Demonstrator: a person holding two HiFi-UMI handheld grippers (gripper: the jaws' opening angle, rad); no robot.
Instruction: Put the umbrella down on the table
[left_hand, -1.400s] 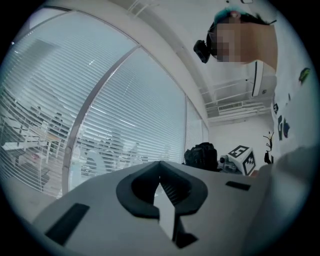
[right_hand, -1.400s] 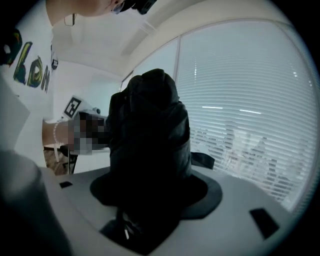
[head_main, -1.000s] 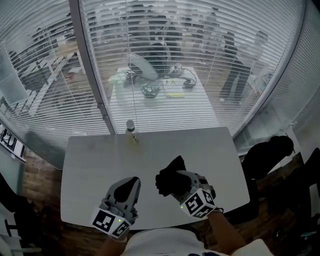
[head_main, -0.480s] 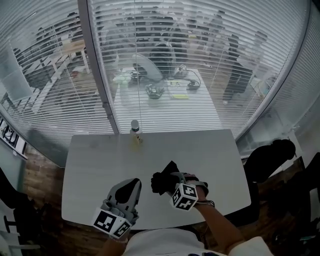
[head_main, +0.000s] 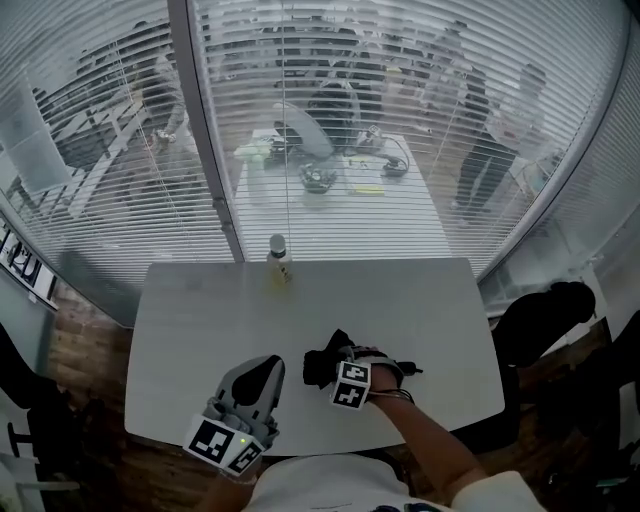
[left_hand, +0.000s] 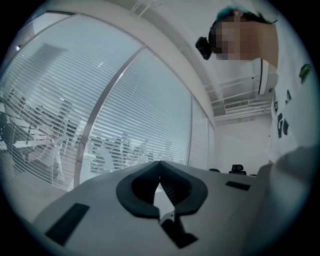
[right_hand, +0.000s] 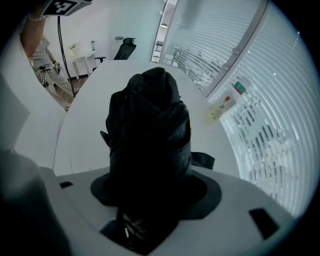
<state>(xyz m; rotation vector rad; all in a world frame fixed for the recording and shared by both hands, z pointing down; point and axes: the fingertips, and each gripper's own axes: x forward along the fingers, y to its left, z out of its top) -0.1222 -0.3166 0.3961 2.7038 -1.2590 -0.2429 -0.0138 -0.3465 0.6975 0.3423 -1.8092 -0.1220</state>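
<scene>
Evidently the lowering step is in hand: the right claw (head_main: 342, 368) grasps the folded black umbrella (head_main: 318, 362), tilted steeply down over the near middle of the white surface (head_main: 200, 320). Whether the umbrella touches it I cannot tell. Next, I judge, it needs laying flat, then the jaws parted and drawn off without dragging it. The right gripper view shows the umbrella filling the jaws, a strap (right_hand: 204, 160) sticking out sideways, which the head view does not show. Only the left gripper view shows the left claw (left_hand: 160, 175) clenched on nothing; the head view places it beside the right, near the front edge.
</scene>
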